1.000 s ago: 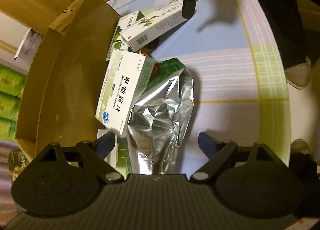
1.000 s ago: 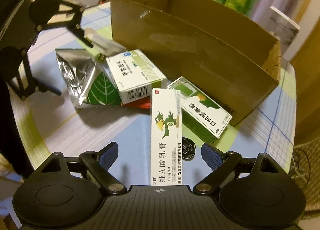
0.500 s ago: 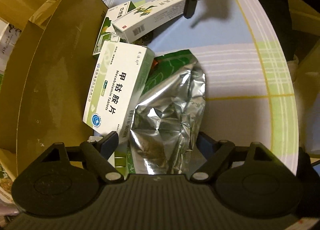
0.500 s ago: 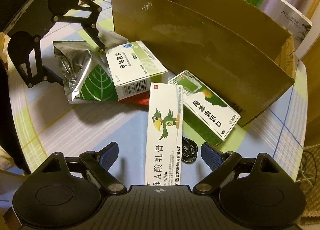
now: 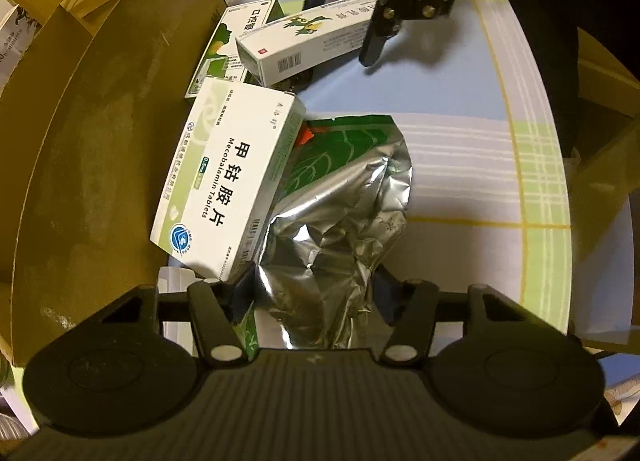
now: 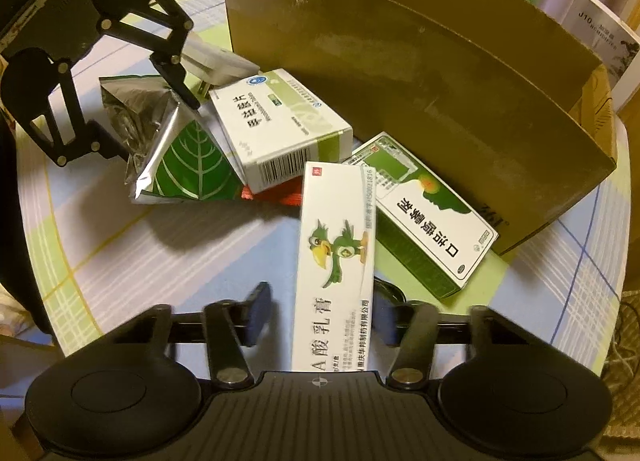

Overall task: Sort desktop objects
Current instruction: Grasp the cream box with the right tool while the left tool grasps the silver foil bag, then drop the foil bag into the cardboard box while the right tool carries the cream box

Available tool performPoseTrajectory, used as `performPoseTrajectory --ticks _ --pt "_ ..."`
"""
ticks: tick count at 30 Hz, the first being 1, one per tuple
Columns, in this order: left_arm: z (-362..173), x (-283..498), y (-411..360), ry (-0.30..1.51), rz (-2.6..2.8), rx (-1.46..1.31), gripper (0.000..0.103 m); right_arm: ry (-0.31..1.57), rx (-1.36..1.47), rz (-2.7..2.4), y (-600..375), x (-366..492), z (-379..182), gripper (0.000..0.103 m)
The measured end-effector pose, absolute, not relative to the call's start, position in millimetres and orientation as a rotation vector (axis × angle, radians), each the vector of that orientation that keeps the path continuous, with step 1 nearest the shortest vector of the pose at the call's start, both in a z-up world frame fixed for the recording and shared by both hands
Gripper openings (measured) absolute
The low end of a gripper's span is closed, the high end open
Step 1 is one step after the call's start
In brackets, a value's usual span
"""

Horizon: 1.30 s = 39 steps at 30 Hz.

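going l to r in the right wrist view: left gripper (image 6: 160, 117) sits at the far left w/ its fingers either side of the crumpled top of the silver foil pouch (image 6: 160, 141); left wrist view shows the same foil pouch (image 5: 336, 229) bunched between the two blue pads and touching both, so it's clamped on the pouch. pouch lies on the counter (image 6: 120, 253), green leaf print facing the right cam. just right of it the white/green mecobalamin box (image 6: 280, 129) rests tilted, one end propped on the pouch and on a red item (image 6: 272, 195) only partly visible under it; in the left view the mecobalamin box (image 5: 228, 177) leans close to the cardboard box wall. next, centre, the long white parrot box (image 6: 336, 261) runs straight back between the fingers of the right gripper (image 6: 316, 313); right pad is against the carton edge, left pad stands a little off it, so not fully clamped, jaws partway in around it. in the left view the parrot box (image 5: 308, 41) sits tilted over the green-face box (image 5: 228, 45). right of the parrot carton that green-face box (image 6: 424, 213) lies flat, touching it, beside the wall of the big cardboard box (image 6: 400, 61) which spans behind everything. a dark cable loop (image 6: 390, 293) peeks out by the right pad.
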State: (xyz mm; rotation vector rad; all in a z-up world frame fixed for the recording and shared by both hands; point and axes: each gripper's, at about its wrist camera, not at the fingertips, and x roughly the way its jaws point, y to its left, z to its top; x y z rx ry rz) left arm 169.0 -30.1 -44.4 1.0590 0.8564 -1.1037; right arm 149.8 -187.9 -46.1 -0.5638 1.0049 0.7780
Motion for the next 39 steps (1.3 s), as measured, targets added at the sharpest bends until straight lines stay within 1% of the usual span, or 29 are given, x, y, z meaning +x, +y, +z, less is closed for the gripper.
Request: performPoseTrajectory --ticks 4,11,16,20,21,23,24,25,27,34,39 --pt "-35.9 158.3 -25.6 0.895 -1.106 1.003 0.050 1.030 -0.560 0.817 -189.0 141.7 -43.1 0.035" --pt "-31.2 132.8 -23.3 0.909 -1.124 1.004 0.050 1.065 -0.598 0.888 -187.7 118.1 -44.6 0.036" --pt "-34.9 131.5 -25.4 0.907 -1.109 1.000 0.058 1.054 -0.617 0.877 -185.2 111.6 -51.0 0.037" --pt "-40.3 130.4 -33.7 0.899 -1.118 1.013 0.060 1.057 -0.608 0.882 -183.4 113.2 -53.5 0.038" --pt "-41.8 130.6 -35.6 0.898 -1.122 1.020 0.061 1.057 -0.606 0.882 -183.0 114.0 -54.2 0.039" --pt "-44.9 132.0 -38.8 0.901 -1.127 1.028 0.062 1.056 -0.601 0.878 -182.8 115.3 -55.6 0.045" --pt "-45.2 130.2 -37.9 0.903 -1.128 1.025 0.065 1.054 -0.598 0.877 -183.0 115.6 -55.7 0.051" --pt "-45.2 130.7 -38.0 0.905 -1.131 1.018 0.066 1.053 -0.594 0.877 -183.4 115.9 -55.7 0.053" --pt "-45.2 133.0 -39.0 0.914 -1.132 1.003 0.066 1.055 -0.583 0.878 -184.3 117.0 -55.7 0.053" --pt "-39.4 133.2 -36.2 0.930 -1.117 0.968 0.046 1.049 -0.565 0.876 -184.0 118.8 -53.5 0.053" --pt "-33.7 132.9 -28.9 0.949 -1.097 0.908 0.044 1.060 -0.583 0.867 -177.2 121.0 -57.1 0.053"
